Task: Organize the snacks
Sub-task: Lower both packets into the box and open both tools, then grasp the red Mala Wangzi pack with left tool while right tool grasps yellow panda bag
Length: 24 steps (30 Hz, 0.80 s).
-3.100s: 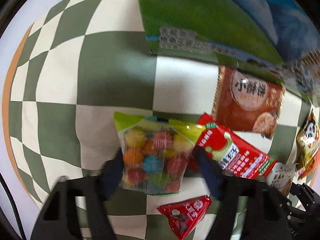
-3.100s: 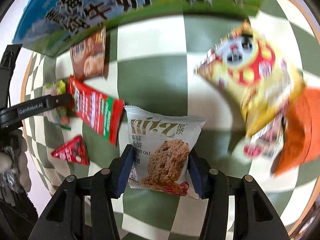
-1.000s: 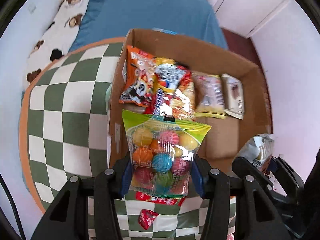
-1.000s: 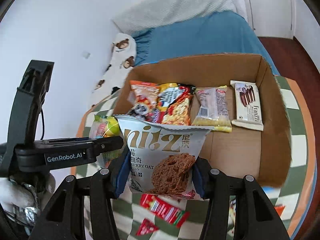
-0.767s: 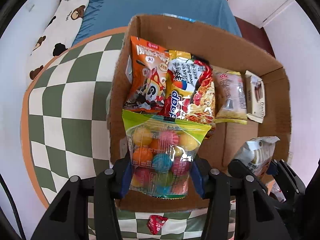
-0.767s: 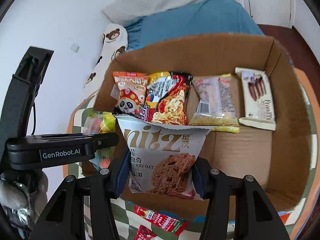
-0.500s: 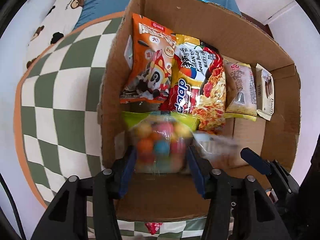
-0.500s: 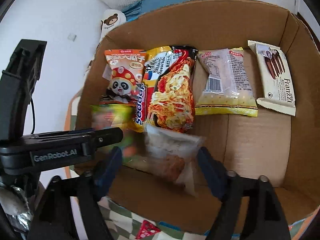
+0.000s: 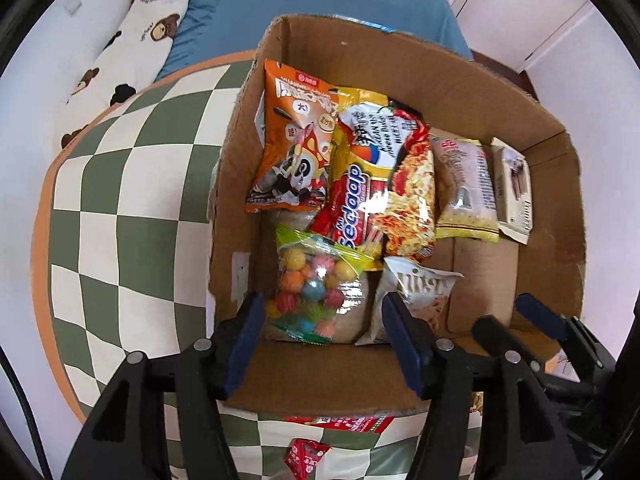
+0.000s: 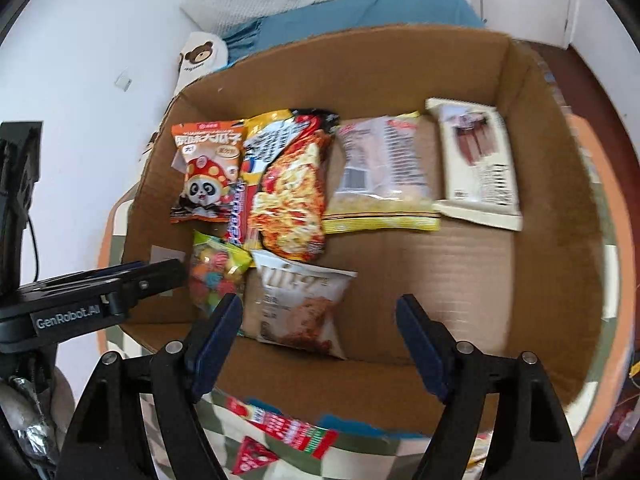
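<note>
An open cardboard box (image 9: 400,48) (image 10: 360,64) stands on the green-and-white checked table (image 9: 120,200). A clear bag of coloured candy balls (image 9: 310,288) (image 10: 214,272) lies on the box floor at its near left. My left gripper (image 9: 322,308) hangs just over it; its jaws are opening and the pads stand off the bag. Beside it lies the white oat cookie bag (image 9: 416,292) (image 10: 298,304). My right gripper (image 10: 320,306) is open above that bag, touching nothing.
Along the box's far side lie an orange panda bag (image 9: 296,148), a noodle packet (image 9: 384,176), a pale yellow-edged packet (image 9: 464,188) and a white wafer packet (image 9: 514,188). A long red packet (image 10: 288,428) and a red triangle packet (image 10: 252,456) lie on the table.
Both grippers came down over the box and let go. The candy bag and the cookie bag, held a second ago, now lie on the box floor, and both jaws have spread.
</note>
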Motion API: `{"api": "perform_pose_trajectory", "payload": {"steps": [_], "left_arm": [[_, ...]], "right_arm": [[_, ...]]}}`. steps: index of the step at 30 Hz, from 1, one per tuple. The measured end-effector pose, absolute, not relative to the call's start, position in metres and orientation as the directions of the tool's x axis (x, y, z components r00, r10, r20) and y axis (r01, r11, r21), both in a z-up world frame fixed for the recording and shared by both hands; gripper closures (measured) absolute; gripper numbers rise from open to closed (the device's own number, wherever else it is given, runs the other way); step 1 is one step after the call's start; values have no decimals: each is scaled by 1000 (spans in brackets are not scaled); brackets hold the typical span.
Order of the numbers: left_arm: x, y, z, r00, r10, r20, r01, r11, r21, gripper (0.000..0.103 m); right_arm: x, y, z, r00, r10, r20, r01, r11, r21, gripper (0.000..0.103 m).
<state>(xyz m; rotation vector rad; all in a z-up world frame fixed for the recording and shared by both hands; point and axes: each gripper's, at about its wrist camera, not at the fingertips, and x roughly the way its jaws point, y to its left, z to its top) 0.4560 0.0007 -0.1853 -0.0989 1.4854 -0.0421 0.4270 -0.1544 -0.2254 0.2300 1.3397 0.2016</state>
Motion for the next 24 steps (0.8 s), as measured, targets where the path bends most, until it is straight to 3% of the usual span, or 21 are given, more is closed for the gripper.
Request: {"api": "perform_pose_trajectory", "payload": {"steps": [24], "left_arm": [[344,-35,-79,460,-74,-885,83,996,-40,44]], "right_arm": [[325,-194,-100,520,117,-846,-40,993,112,21]]}}
